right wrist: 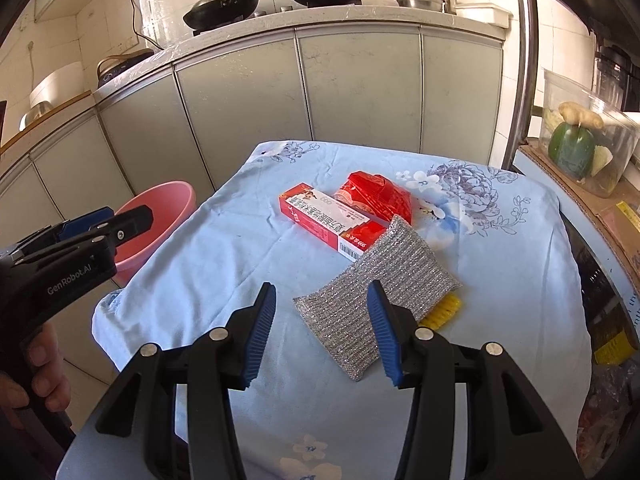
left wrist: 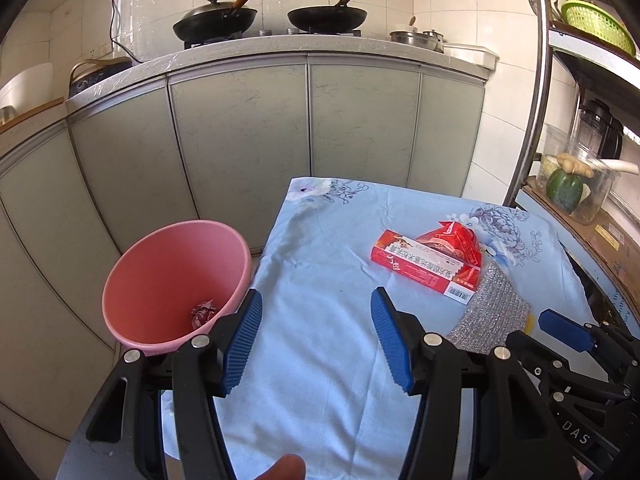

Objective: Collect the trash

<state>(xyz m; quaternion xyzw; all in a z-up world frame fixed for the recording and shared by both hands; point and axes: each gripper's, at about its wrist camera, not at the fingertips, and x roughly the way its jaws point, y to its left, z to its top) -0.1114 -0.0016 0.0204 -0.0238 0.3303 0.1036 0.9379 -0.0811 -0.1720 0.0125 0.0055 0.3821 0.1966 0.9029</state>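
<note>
One crumpled reddish wrapper already lies at the bottom of the round pink plastic bin, lower left of the left wrist view. Still on the light blue flowered tablecloth, right of centre, are the red-and-white cardboard box and, touching it, the crinkled red foil packet. Whether the silver mesh scouring pad counts as trash is unclear. The left gripper and right gripper both hang with jaws apart, empty.

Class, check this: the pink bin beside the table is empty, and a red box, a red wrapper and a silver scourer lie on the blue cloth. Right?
Not quite. The pink bin already holds a crumpled scrap, as the left wrist view shows. The rest stands.
</note>
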